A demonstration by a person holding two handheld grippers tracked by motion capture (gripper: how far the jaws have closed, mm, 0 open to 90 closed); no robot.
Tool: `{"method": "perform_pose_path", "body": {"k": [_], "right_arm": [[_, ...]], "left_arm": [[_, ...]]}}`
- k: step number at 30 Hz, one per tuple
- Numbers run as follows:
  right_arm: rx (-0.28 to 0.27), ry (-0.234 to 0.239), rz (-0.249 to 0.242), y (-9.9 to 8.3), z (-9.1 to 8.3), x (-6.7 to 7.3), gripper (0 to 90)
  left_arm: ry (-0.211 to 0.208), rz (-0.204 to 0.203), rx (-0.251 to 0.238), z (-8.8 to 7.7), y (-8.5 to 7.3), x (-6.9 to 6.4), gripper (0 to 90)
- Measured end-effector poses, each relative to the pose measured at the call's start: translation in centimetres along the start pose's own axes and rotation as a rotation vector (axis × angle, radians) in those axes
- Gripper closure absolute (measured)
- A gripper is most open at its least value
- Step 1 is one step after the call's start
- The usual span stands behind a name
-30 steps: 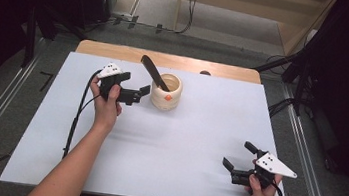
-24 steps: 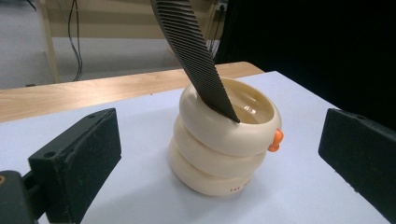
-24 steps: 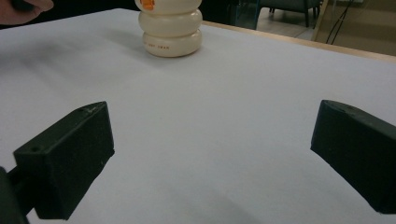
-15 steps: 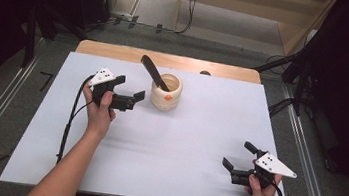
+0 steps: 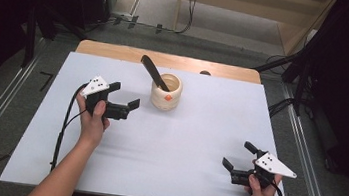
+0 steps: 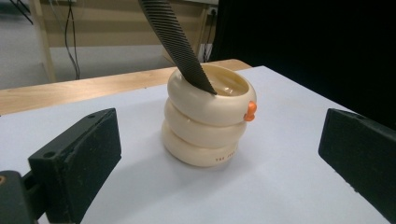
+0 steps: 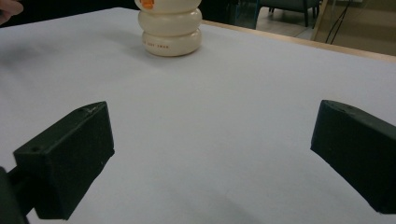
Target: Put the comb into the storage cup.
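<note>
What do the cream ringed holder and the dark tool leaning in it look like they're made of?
The holder looks like smooth, glossy plastic or glazed ceramic: soft highlights on its rounded rings, either is possible. The tool looks like a dark metal file, from its fine ridged surface.

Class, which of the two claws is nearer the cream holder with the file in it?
The left claw, just beside the holder; the right claw is far off near the table's front edge.

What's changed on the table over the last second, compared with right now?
The left gripper has drawn back from the cream holder, toward the person and a little to the left, jaws open and empty. Nothing was taken hold of or let go. The holder, the dark file leaning in it and the right gripper near the front right of the table stayed put.
</note>
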State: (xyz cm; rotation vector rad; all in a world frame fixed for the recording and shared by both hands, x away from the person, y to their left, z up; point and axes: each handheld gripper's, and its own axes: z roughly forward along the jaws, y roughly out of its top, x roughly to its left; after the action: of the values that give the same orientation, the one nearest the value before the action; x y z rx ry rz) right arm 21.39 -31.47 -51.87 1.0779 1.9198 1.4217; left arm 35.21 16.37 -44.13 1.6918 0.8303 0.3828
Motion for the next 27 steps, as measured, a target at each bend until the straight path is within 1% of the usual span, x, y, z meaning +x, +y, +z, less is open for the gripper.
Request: {"method": "perform_pose_path", "body": {"k": [4,7,10,14,15,19,24,27], "right_arm": [[-0.001,-0.001,-0.005,0.0,0.0,0.0,0.0],[-0.001,-0.002,-0.005,0.0,0.0,0.0,0.0],[-0.001,-0.003,-0.007,0.0,0.0,0.0,0.0],[0.000,-0.004,-0.007,0.0,0.0,0.0,0.0],[0.000,-0.003,-0.007,0.0,0.1,0.0,0.0],[0.000,-0.004,-0.006,0.0,0.0,0.0,0.0],[0.001,-0.004,-0.006,0.0,0.1,0.0,0.0],[0.002,-0.005,-0.007,0.0,0.1,0.0,0.0]], "left_arm": [[0.000,0.002,-0.002,-0.5,-0.3,0.0,0.0],[0.007,0.008,0.007,-0.8,-0.5,0.0,0.0],[0.004,0.009,0.006,-1.2,-0.7,-0.1,0.0],[0.007,0.019,0.006,-1.9,-1.0,-0.1,0.0],[0.009,0.014,0.004,-2.0,-1.1,-0.1,0.0],[0.015,0.018,0.001,-2.6,-1.4,-0.1,0.0],[0.017,0.020,-0.002,-3.6,-2.0,-0.2,0.0],[0.026,0.029,0.004,-4.0,-2.4,-0.3,0.0]]}}
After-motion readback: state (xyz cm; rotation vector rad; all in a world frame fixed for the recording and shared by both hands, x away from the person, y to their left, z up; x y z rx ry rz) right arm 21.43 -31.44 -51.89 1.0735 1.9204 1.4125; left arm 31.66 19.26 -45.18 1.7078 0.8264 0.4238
